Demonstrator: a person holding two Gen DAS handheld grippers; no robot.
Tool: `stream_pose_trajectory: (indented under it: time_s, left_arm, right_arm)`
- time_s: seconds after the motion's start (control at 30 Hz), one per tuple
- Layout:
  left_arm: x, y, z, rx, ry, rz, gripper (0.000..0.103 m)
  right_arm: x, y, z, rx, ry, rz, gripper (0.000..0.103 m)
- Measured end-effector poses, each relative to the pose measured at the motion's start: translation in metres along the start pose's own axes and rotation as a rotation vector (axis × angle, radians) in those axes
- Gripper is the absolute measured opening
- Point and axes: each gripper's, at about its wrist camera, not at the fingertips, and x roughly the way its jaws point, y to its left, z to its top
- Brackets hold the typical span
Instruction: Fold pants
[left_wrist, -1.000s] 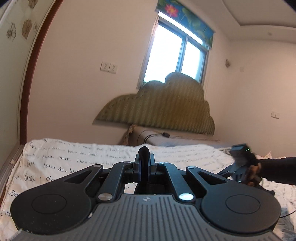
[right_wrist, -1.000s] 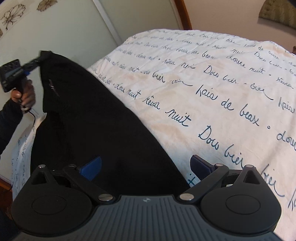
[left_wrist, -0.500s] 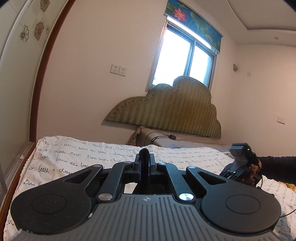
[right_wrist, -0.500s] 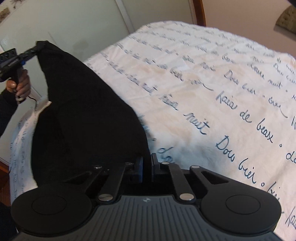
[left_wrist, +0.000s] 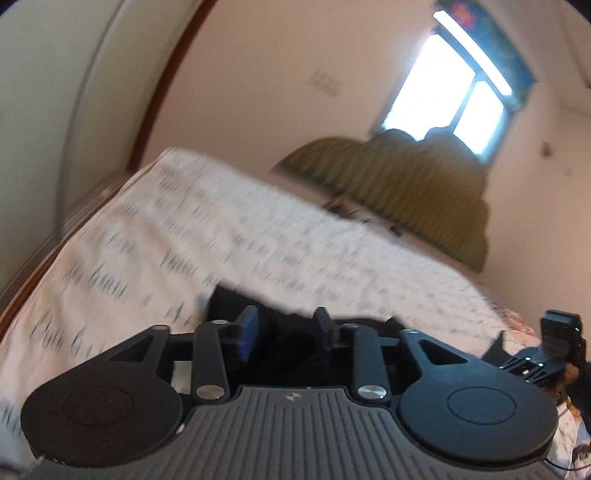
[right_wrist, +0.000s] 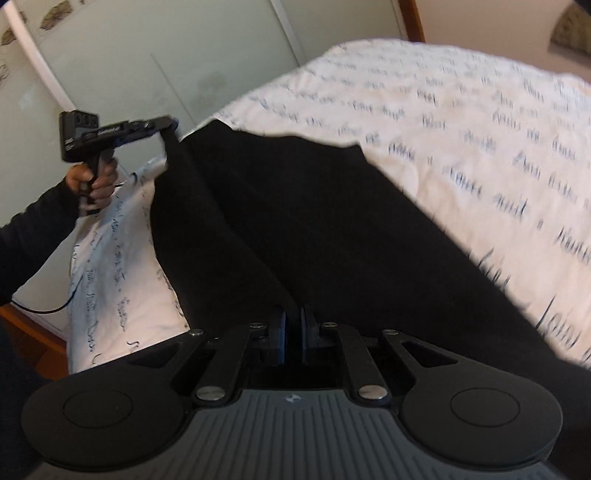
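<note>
The left gripper (left_wrist: 284, 328), clamped shut on a corner of the black pants (right_wrist: 332, 229) in both earlier pictures, is now seen with its jaws opening; dark cloth lies between the fingers, whether it touches them cannot be told. In its own view more of the bed sheet (left_wrist: 221, 236) is shown than before, and the window (left_wrist: 458, 85) is pushed toward the upper right. The right gripper (right_wrist: 293, 332), wide open a second ago, is now closed on a fold of the pants. The pants, earlier hung as a steep peak, are now spread wider across the sheet.
</note>
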Motion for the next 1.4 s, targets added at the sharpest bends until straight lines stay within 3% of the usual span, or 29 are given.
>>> stream_pose_trajectory:
  time_s: [0.03,0.2,0.37,0.5,0.73,0.87,1.07,1.3,1.37,1.4]
  left_arm:
    - [-0.002,0.005,-0.001,-0.037,0.027,0.028,0.063]
    - [-0.043,0.014,-0.006,-0.218,-0.002,0.054,0.082]
    - [-0.059,0.01,-0.027,-0.575,-0.041,-0.036,0.084]
    - [-0.044,0.004,-0.046,-0.762,0.009,0.021,0.084]
    - [-0.03,0.004,-0.041,-0.791,-0.006,0.023,0.084]
    - [-0.018,0.009,-0.047,-0.85,0.052,0.044,0.083]
    - [-0.012,0.001,-0.042,-0.83,0.043,0.052,0.082]
    - [0.001,-0.005,-0.039,-0.768,0.102,0.108,0.067]
    - [0.004,-0.006,-0.038,-0.755,0.116,0.126,0.055]
    - [0.004,-0.007,-0.036,-0.742,0.119,0.137,0.041]
  right_arm:
    - [0.003,0.001,-0.001,0.008,-0.001,-0.007,0.008]
    - [0.001,0.007,-0.006,0.011,-0.03,-0.019,0.008]
    - [-0.004,0.001,-0.008,0.053,-0.079,-0.015,0.008]
    - [-0.008,-0.003,-0.007,0.088,-0.122,-0.006,0.008]
    - [-0.008,0.002,-0.006,0.097,-0.132,-0.021,0.008]
    - [-0.007,0.002,-0.008,0.11,-0.14,-0.023,0.008]
    - [-0.009,0.003,-0.008,0.109,-0.143,-0.025,0.008]
    - [-0.008,0.003,-0.01,0.117,-0.15,-0.027,0.008]
    - [-0.008,0.003,-0.011,0.117,-0.148,-0.027,0.008]
    - [-0.009,0.003,-0.011,0.116,-0.148,-0.027,0.008]
